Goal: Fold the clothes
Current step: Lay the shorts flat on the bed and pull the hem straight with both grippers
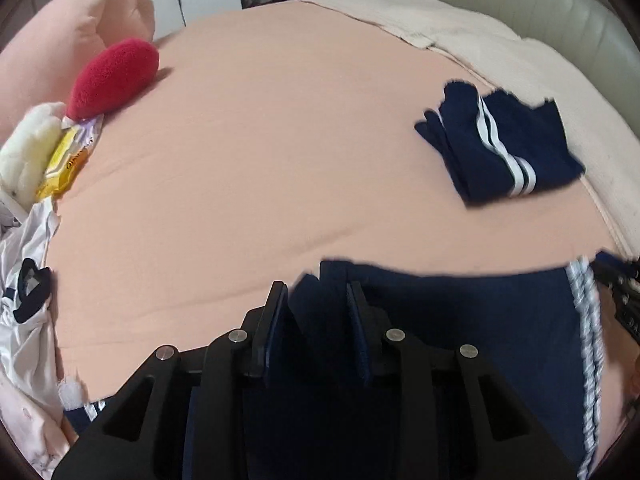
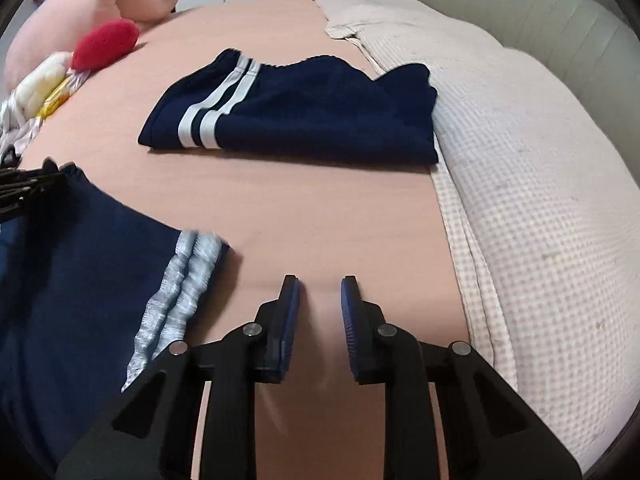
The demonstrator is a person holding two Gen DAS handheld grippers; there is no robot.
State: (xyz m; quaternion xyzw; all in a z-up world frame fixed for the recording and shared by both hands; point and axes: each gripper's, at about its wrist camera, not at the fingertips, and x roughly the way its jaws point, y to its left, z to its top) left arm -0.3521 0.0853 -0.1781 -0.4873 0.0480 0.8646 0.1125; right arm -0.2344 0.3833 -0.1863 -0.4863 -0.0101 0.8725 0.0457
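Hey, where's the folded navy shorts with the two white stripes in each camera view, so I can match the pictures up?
Left wrist view: the folded navy shorts lie at the right, on the pink sheet, beside the cream blanket.
Right wrist view: the same shorts lie upper centre, their right edge touching the blanket.
Shared landmark: the red plush at upper left.

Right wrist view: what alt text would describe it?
An open right tool hovers over bare peach bedsheet, holding nothing. Unfolded navy shorts lie left of it; folded navy shorts lie farther back.
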